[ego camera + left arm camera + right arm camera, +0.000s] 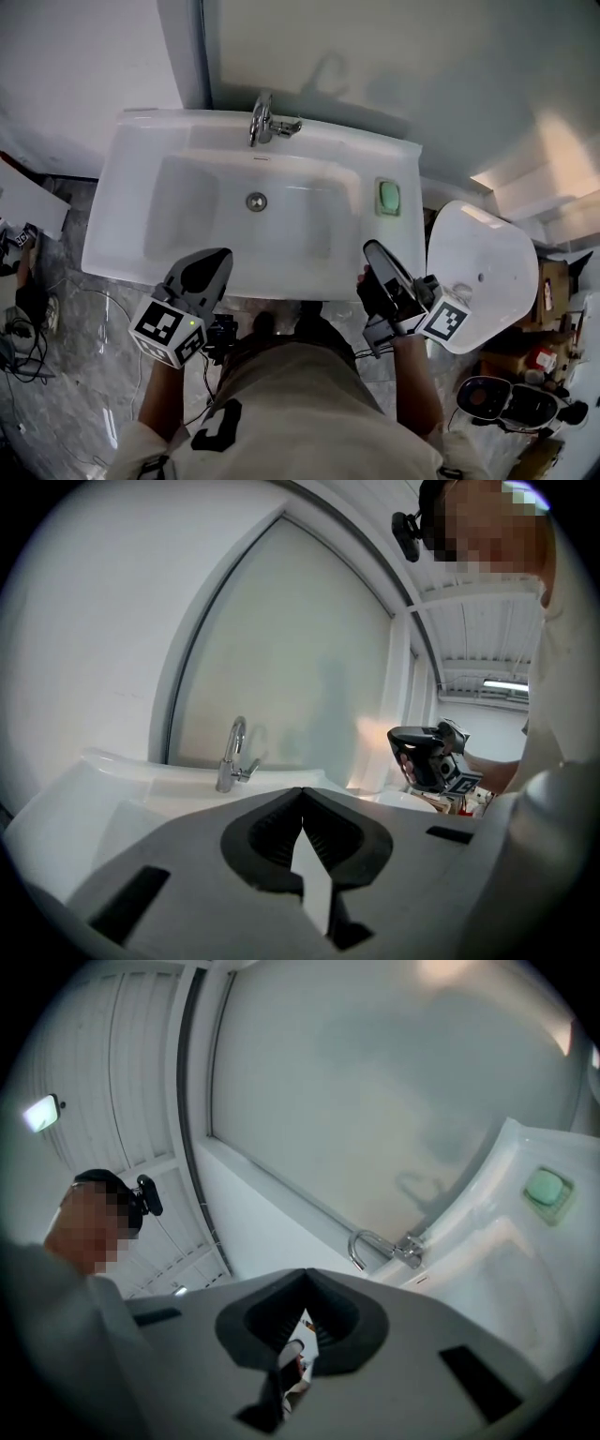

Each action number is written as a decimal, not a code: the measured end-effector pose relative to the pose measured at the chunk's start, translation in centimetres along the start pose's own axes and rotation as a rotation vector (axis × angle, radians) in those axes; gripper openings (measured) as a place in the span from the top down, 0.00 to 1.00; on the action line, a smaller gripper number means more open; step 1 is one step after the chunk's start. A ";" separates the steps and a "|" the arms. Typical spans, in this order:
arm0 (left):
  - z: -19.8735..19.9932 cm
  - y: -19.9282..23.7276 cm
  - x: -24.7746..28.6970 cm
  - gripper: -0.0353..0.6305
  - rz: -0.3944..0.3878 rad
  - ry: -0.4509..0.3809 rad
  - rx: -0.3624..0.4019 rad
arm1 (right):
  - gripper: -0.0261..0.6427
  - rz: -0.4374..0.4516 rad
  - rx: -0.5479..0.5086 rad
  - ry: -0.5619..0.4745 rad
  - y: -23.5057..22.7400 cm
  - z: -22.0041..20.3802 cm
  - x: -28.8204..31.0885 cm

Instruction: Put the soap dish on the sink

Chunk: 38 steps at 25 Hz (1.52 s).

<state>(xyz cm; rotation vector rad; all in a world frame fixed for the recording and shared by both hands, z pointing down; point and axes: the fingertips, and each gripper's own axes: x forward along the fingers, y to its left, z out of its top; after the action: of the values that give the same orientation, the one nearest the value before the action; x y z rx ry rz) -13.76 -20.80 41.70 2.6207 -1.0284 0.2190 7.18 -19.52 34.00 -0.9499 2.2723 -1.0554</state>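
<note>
**While Both Grippers Are Clenched on Nothing, the Soap Dish Is Seen on the Sink's Right Ledge**

As shown from the head view, the soap dish (388, 196) is laid flat on the right-hand ledge of the white sink (141, 169). It is set just beside the bowl and well apart from the faucet (267, 120) at the back rim. It is shaped as a rounded rectangle with a green middle. Its long axis is run from the sink's front edge toward the back wall, so that one short end is turned to the wall and the other to the person. It is touched by neither gripper.

The left gripper (221, 257) is held over the sink's front edge, to the left of the drain (256, 201). In the left gripper view its jaws are seen pressed together tip to tip, and nothing is caught between them.

The right gripper (373, 251) is held at the front edge on the right, nearer the person than the dish and apart from it. In the right gripper view its jaws are likewise seen closed on nothing, while the dish is shown off to the right on the ledge.

A separate white basin (483, 272) is seen on the grey floor (94, 328) to the right of the sink.
</note>
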 end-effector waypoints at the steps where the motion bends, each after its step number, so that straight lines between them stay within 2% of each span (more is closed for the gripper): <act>1: -0.2 0.0 0.5 0.92 -0.013 0.008 -0.003 | 0.95 -0.027 0.001 -0.004 0.1 -0.2 -0.2; 5: -1.5 -1.2 0.5 0.92 -0.074 0.005 -0.026 | 0.95 -0.131 -0.027 0.004 1.0 -3.1 -2.7; 9: -1.7 -2.6 1.3 0.92 -0.118 0.002 -0.025 | 0.95 -0.153 -0.045 0.042 1.2 -4.6 -3.4; 15: -1.2 -3.8 0.9 0.92 -0.134 0.007 -0.004 | 0.95 -0.085 -0.051 0.104 3.3 -6.4 -2.6; 21: -1.8 -7.1 0.3 0.92 -0.154 0.014 0.005 | 0.95 -0.023 0.050 0.105 5.0 -7.9 -3.7; 25: -2.6 -9.5 1.1 0.92 -0.180 0.031 0.022 | 0.95 -0.022 0.099 0.090 4.4 -8.1 -5.5; 31: -2.4 -16.7 0.2 0.92 -0.208 0.041 0.070 | 0.95 -0.001 0.149 0.106 6.1 -9.1 -12.1; 38: -3.2 -18.0 1.5 0.92 -0.226 0.066 0.087 | 0.95 0.017 0.187 0.101 5.5 -9.6 -12.5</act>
<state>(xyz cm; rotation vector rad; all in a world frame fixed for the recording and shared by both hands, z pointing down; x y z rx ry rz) -0.46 -8.24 40.85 2.7597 -0.7091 0.3008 7.09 -3.05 36.87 -0.8169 2.2093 -1.3092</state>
